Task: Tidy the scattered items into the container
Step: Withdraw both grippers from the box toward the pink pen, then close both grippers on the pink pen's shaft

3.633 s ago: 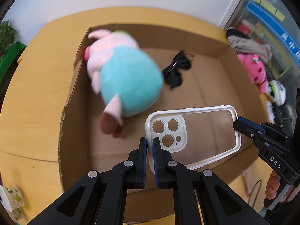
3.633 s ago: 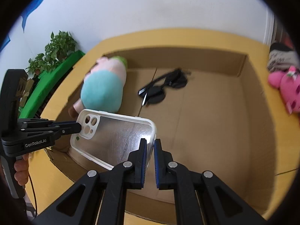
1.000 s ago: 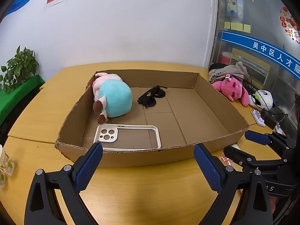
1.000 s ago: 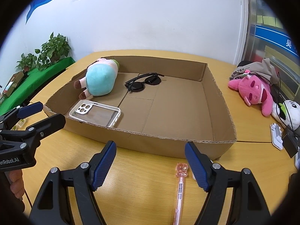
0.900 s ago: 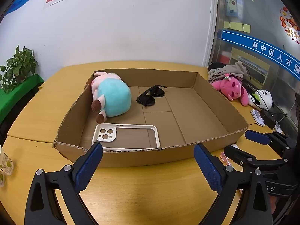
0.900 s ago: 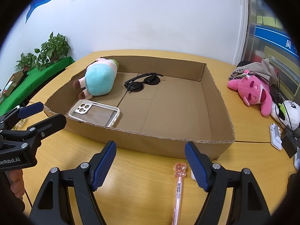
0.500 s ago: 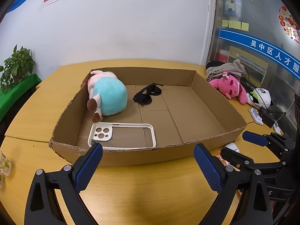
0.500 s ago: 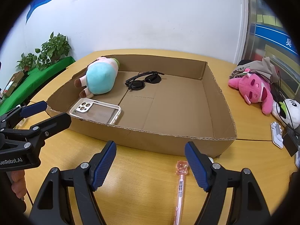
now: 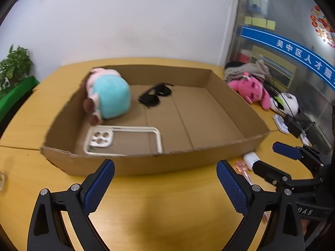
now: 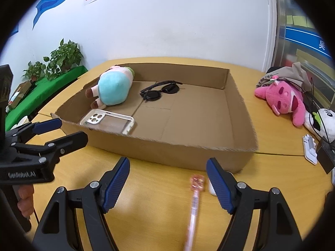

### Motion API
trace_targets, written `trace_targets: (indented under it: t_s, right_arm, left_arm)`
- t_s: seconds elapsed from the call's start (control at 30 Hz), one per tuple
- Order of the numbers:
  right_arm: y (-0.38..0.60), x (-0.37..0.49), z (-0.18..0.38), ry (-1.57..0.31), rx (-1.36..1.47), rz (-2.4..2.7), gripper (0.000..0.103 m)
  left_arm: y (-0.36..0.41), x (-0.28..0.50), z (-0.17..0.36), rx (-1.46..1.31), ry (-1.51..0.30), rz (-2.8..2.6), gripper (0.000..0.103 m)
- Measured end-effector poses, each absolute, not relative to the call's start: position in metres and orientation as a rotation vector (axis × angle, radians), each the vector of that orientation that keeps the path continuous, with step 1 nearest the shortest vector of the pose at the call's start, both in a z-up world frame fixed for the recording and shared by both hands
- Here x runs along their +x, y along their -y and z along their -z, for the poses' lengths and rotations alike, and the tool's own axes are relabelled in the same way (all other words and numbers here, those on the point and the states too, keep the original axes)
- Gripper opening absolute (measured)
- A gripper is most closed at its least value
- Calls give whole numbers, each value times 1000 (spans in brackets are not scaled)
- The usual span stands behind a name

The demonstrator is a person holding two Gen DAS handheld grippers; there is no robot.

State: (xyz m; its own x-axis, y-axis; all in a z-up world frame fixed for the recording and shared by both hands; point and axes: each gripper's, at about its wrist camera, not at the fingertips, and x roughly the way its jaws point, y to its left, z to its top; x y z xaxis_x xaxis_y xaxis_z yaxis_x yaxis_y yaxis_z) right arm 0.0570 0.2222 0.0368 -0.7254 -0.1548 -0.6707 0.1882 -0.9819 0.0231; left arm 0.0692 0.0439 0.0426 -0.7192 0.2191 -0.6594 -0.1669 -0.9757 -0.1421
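A shallow cardboard box [image 9: 134,163] [image 10: 167,152] lies on the wooden table. It holds a teal and pink plush toy [image 9: 108,97] [image 10: 114,90], black sunglasses [image 9: 156,97] [image 10: 161,91] and a clear phone case [image 9: 123,139] [image 10: 107,120]. A pink pen [image 10: 194,205] [image 9: 242,168] and a small white object [image 9: 251,159] [image 10: 211,188] lie on the table in front of the box. My left gripper [image 9: 165,184] [image 10: 60,129] is open and empty before the box's near wall. My right gripper [image 10: 167,182] [image 9: 278,159] is open and empty just above the pen.
A pink plush [image 9: 251,90] [image 10: 284,98], a white panda plush [image 9: 286,104] [image 10: 322,121], grey cloth and cables lie right of the box. A white flat item [image 10: 309,146] sits near them. Green plants [image 10: 62,56] stand at the far left.
Both grippers let go of the phone case, opened and pulled back out of the box. In the last half second both moved right and lower, and the right gripper came closer to the pen.
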Motion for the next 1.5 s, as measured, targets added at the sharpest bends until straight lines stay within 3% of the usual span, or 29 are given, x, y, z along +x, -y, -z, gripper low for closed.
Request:
trace_targets:
  t_s: [0.27,0.57,0.63,0.77,0.87,0.93,0.97,1.0,1.17,1.23,1.3,1.37,1.5]
  right_arm:
    - [-278,90,3,-100,1238,2676,76]
    - [-262,102,37,-103,1371,2575,74]
    - [-255,102,42,-126,1397,2559,67]
    - [-248,106,44,-164,1413,2586,61]
    - [-249,108,42,-143,1412,2625,46]
    - [-250,111,41,-134,1403,2641,26]
    - [-250,112,41,-127,1400,2645,21]
    - [-250,113,41,-120,1398,2650,12]
    - [-250,120,41,-38,1380,2647,10]
    - [-253,123,41,20,1367,2645,9]
    - [-255,127,42,73,1348,2638,9]
    - [-256,130,43,110,1327,2631,10]
    - [-256,132,44,119,1309,2619,10]
  left_arm:
    - [-79,62,-11,-1204,183,-2508,100]
    - [-120,50,10,-1310,241,-2330,100]
    - [-124,44,10,-1319,269,-2314,100]
    - [-133,34,13,-1336,305,-2285,100]
    - [-140,29,17,-1341,328,-2287,99]
    - [-143,25,19,-1349,350,-2285,98]
    - [-145,23,21,-1353,365,-2277,97]
    - [-148,21,22,-1358,379,-2268,93]
    - [-157,17,28,-1383,428,-2223,80]
    - [-158,16,30,-1390,459,-2205,67]
    - [-158,15,33,-1409,481,-2179,42]
    - [-156,14,37,-1429,486,-2181,25]
    - [-148,13,40,-1448,541,-2166,22]
